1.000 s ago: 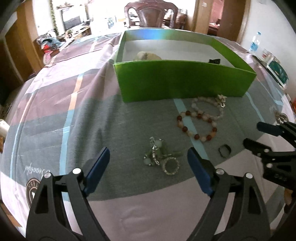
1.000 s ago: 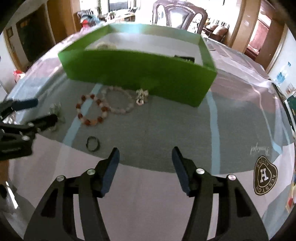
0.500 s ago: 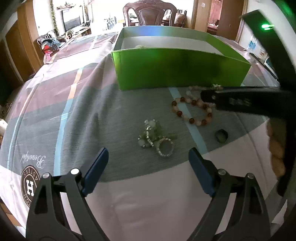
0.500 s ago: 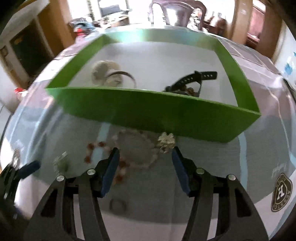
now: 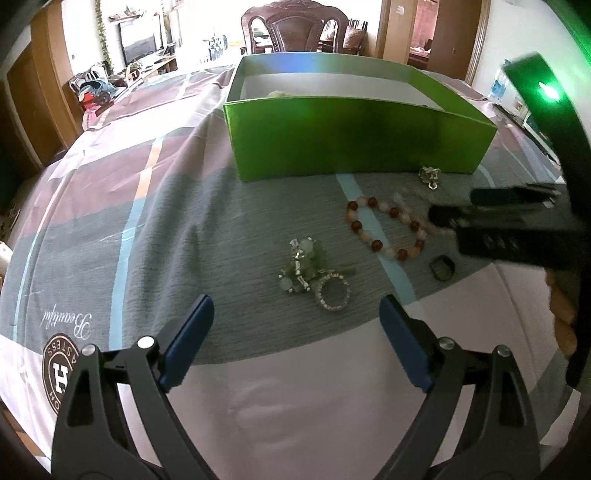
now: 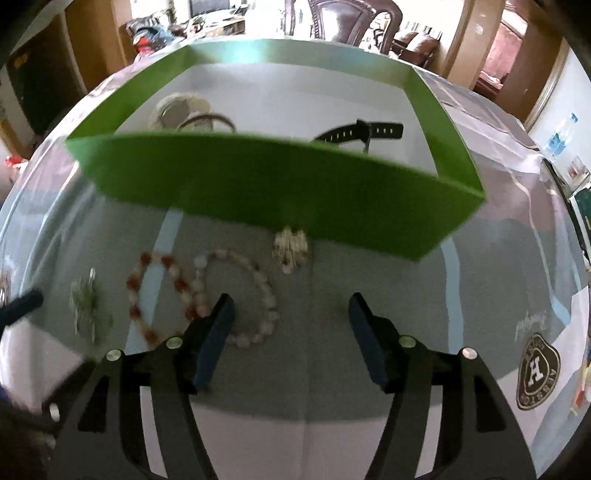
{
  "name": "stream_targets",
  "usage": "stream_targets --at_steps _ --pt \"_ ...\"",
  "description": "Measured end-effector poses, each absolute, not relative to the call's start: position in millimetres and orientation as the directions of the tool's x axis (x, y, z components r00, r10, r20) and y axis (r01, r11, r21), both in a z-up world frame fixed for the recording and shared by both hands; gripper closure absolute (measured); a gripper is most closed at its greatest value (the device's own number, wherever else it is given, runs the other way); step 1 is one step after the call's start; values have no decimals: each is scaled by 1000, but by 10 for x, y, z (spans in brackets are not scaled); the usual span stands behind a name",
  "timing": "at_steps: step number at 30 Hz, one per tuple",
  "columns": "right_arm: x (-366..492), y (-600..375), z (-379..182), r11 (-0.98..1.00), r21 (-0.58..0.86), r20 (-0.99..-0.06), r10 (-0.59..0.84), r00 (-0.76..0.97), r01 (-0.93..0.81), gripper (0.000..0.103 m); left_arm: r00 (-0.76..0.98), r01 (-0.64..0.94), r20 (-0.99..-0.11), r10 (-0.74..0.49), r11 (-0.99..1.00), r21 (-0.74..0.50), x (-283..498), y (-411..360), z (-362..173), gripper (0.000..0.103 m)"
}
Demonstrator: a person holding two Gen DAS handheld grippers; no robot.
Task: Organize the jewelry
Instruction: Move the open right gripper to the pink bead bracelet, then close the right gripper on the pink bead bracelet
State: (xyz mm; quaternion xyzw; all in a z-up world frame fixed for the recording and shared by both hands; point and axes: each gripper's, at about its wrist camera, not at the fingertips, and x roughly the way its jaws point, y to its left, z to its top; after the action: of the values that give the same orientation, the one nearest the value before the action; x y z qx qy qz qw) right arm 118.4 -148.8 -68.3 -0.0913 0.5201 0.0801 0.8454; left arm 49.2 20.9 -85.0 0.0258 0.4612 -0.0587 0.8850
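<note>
A green box stands on the cloth; inside lie a black watch and a pale round piece with a bangle. In front lie a red-and-pink bead bracelet, a pale bead bracelet with a silver charm, a green bead cluster, a silver ring and a small dark ring. My left gripper is open near the green cluster. My right gripper hangs over the pale bracelet, jaws opening, gripping nothing.
The table wears a striped grey, pink and white cloth with a round logo. A dark wooden chair stands behind the box. A water bottle and small items sit at the far right edge.
My right gripper swung in from the right to above the pale bracelet in front of the box, and its jaws stand wider. My left gripper has hardly moved.
</note>
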Motion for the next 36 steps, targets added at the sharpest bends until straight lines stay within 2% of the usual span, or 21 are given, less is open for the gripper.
stream_targets --at_steps 6,21,23,25,31,36 --pt "861 -1681 -682 962 -94 -903 27 429 -257 35 567 132 -820 -79 991 -5 499 181 -848 13" --pt "716 -1780 -760 976 -13 -888 89 452 -218 32 559 148 -826 -66 989 21 479 72 -862 11" --pt "688 -1758 -758 975 -10 -883 97 459 -224 33 558 151 -827 -66 988 23 476 53 -863 11" --pt "670 -1742 -748 972 -7 -879 107 465 -235 41 559 153 -827 -64 988 27 474 39 -861 11" --pt "608 -1682 -738 963 -12 -868 124 480 -269 54 555 154 -830 -55 987 37 466 4 -873 10" --pt "564 -1664 -739 954 -9 -860 146 490 -300 57 551 157 -833 -52 987 42 470 -28 -889 10"
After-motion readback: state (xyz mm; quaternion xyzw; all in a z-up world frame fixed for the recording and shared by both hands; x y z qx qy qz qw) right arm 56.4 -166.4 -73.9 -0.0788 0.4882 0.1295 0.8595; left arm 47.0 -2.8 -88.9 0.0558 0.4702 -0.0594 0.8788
